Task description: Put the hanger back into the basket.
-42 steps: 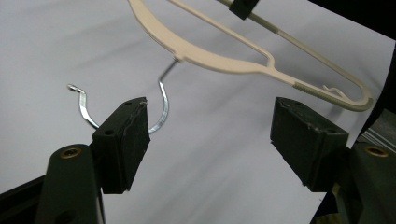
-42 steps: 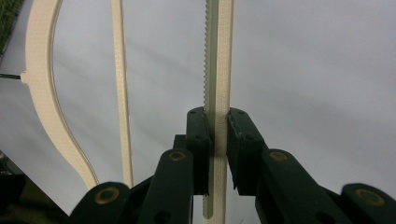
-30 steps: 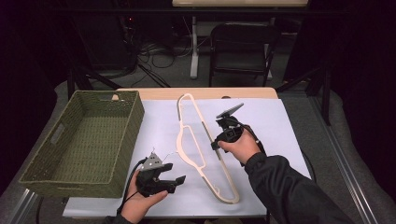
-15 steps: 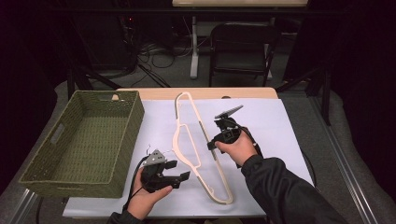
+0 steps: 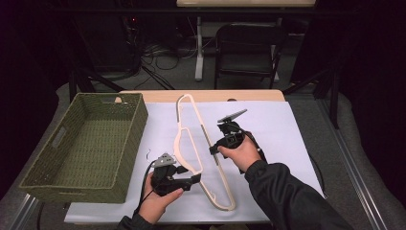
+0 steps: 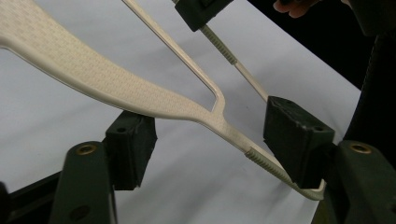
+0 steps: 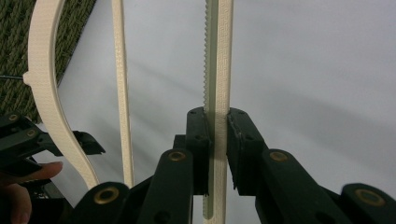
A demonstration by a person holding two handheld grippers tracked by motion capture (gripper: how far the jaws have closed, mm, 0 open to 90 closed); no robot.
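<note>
Left gripper [image 5: 196, 179] has shifted right onto the hanger's [image 5: 191, 143] shoulder; jaws just closing, straddling it, not yet pinching.
Right gripper [image 5: 214, 149] clamped on hanger's ribbed bar; hanger on white table cover [image 5: 287, 129], beside green basket [image 5: 125, 158].

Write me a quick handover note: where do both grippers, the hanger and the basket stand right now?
Right gripper: shut on the cream hanger's ridged bar.
Left gripper: jaws just been closing around the hanger's shoulder; one pad at the plastic, the other apart, no grip yet.
Hanger: mostly over the white sheet, beside the green woven basket.
Done: right hold. Left: second grip, then probably moving the hanger; where to, I cannot tell.
</note>
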